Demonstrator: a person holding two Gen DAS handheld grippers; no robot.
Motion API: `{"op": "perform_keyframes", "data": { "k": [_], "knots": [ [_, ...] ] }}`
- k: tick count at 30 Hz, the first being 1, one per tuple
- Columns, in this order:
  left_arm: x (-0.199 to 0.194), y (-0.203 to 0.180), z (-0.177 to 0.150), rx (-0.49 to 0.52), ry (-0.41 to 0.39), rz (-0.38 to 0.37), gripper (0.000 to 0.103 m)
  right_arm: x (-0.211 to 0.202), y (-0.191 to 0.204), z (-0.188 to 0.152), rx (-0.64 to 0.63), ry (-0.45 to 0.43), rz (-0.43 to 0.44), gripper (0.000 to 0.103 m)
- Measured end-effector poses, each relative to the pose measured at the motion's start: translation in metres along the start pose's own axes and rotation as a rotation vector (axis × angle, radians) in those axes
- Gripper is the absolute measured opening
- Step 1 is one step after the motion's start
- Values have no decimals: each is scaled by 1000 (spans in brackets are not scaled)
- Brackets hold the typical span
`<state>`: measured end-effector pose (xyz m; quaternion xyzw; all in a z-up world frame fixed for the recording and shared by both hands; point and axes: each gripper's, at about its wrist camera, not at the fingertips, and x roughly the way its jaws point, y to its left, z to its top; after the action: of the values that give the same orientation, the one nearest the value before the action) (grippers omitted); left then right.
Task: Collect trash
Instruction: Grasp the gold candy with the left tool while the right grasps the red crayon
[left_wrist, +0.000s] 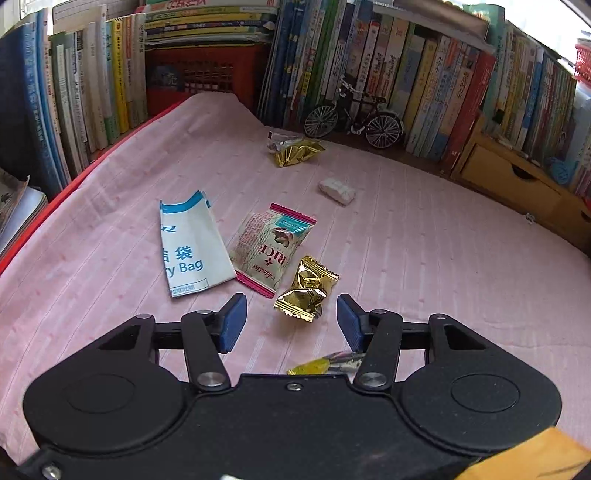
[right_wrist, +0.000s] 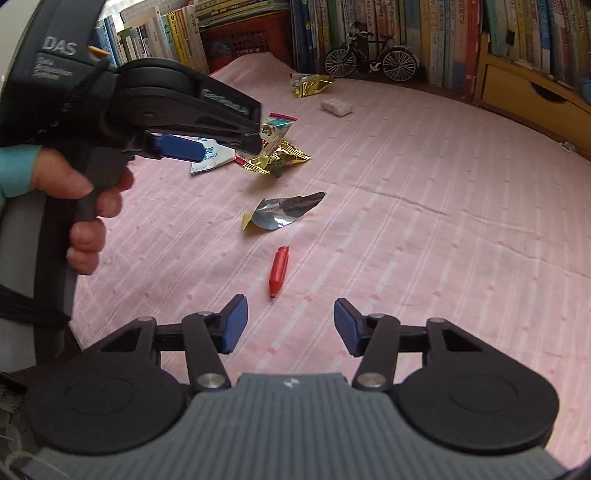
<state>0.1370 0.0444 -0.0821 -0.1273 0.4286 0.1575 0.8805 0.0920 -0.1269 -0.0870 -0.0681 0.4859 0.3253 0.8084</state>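
My left gripper (left_wrist: 291, 319) is open just above the pink cloth, and a crumpled gold wrapper (left_wrist: 308, 291) lies between and slightly beyond its blue pads. Beside it lie a pink RICE snack wrapper (left_wrist: 269, 247) and a white-and-blue paper bag (left_wrist: 192, 245). Farther off are another gold wrapper (left_wrist: 297, 152) and a white crumpled tissue (left_wrist: 337, 190). A yellow-silver foil scrap (left_wrist: 325, 363) peeks out under the left gripper. My right gripper (right_wrist: 290, 323) is open with nothing in it; a red tube-shaped piece (right_wrist: 279, 271) lies just ahead, then the silver foil scrap (right_wrist: 286, 212).
Rows of books (left_wrist: 443, 74) line the back and left. A red crate (left_wrist: 207, 70), a model bicycle (left_wrist: 354, 116) and a wooden drawer box (left_wrist: 517, 177) stand at the cloth's far edge. A hand (right_wrist: 85, 206) holds the left gripper's handle in the right wrist view.
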Motion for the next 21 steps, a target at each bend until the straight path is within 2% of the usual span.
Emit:
{"op": "perform_keyframes", "data": {
  "k": [3,7,10,11,13,15,17,21],
  "knots": [
    [27,-10,6,21,34,21,51,19,3,8,-30,19,18,65],
    [50,-20,12,24,54,31,51,38,1,14,-42,40,17,54],
    [65,-27,12,16,99,56,51,40,1,10,-86,22,19,54],
    [70,-31,10,34,128,67,51,39,4,8,-115,17,17,49],
    [72,-38,6,70,122,91,47,38,6,3,-170,1,16,43],
    [70,-42,5,78,126,70,29,37,6,2,-189,-7,22,36],
    [65,-44,8,69,124,62,29,37,2,3,-173,-8,26,22],
    [54,-46,17,74,90,64,28,37,-10,8,-129,-2,46,13]
  ]
}}
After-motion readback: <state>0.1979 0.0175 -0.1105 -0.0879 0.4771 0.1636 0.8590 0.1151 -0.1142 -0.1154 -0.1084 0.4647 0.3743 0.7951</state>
